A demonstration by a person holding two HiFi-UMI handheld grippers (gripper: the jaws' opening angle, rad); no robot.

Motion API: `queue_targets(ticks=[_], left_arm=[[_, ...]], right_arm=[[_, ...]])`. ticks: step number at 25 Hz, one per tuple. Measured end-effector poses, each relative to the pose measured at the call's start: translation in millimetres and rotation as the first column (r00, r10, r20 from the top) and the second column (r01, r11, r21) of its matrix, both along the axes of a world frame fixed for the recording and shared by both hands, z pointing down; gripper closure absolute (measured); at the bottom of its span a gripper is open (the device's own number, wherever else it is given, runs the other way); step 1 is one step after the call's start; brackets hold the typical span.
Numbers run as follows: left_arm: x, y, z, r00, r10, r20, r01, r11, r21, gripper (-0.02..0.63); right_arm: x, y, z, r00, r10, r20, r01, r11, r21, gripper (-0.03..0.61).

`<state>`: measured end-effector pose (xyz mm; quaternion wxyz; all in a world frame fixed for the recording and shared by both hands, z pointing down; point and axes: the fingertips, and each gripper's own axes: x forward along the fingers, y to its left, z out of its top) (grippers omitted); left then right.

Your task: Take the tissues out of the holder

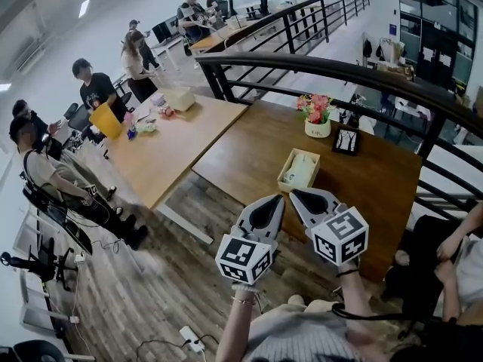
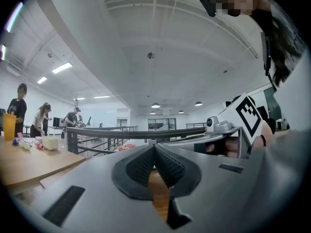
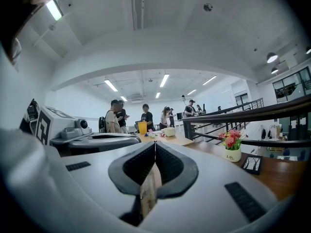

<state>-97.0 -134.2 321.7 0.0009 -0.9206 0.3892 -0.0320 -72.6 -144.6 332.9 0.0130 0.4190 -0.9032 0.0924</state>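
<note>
The wooden tissue holder [image 1: 285, 175] sits on the dark brown table [image 1: 377, 191], with the pale tissues [image 1: 301, 169] lying inside it. Both grippers are held side by side above the floor at the near edge of that table, pointing towards the holder. The left gripper [image 1: 279, 199] and the right gripper [image 1: 293, 193] have their tips close to each other, just short of the holder's near end and not touching it. In the left gripper view the left gripper's [image 2: 154, 147] two ribbed pads meet at the tip with nothing pinched between them. The right gripper view shows the right gripper [image 3: 155, 144] closed in the same way and empty. Beyond the holder on the same table stand a white pot of pink and red flowers [image 1: 318, 125] and a small framed picture [image 1: 346, 141], both well apart from the grippers. A black railing [image 1: 324, 68] runs behind the table.
</note>
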Motion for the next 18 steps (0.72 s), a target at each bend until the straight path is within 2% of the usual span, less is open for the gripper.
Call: queue_targets(ticks=[5, 14, 18], left_arm=[[-7, -19, 15, 1.000, 0.018, -0.018, -0.019, 0.999, -0.029, 0.606], [11, -64, 35, 0.998, 0.060, -0.031, -0.062, 0.995, -0.081, 0.606], [22, -90, 48, 0.996, 0.085, -0.013, -0.086, 0.990, -0.114, 0.606]], right_arm=[[-2, -16, 17, 0.999, 0.040, -0.021, -0.040, 0.999, -0.019, 0.566], [18, -60, 39, 0.995, 0.080, -0.057, -0.085, 0.993, -0.080, 0.566], [34, -88, 57, 0.994, 0.088, -0.070, -0.098, 0.982, -0.164, 0.566]])
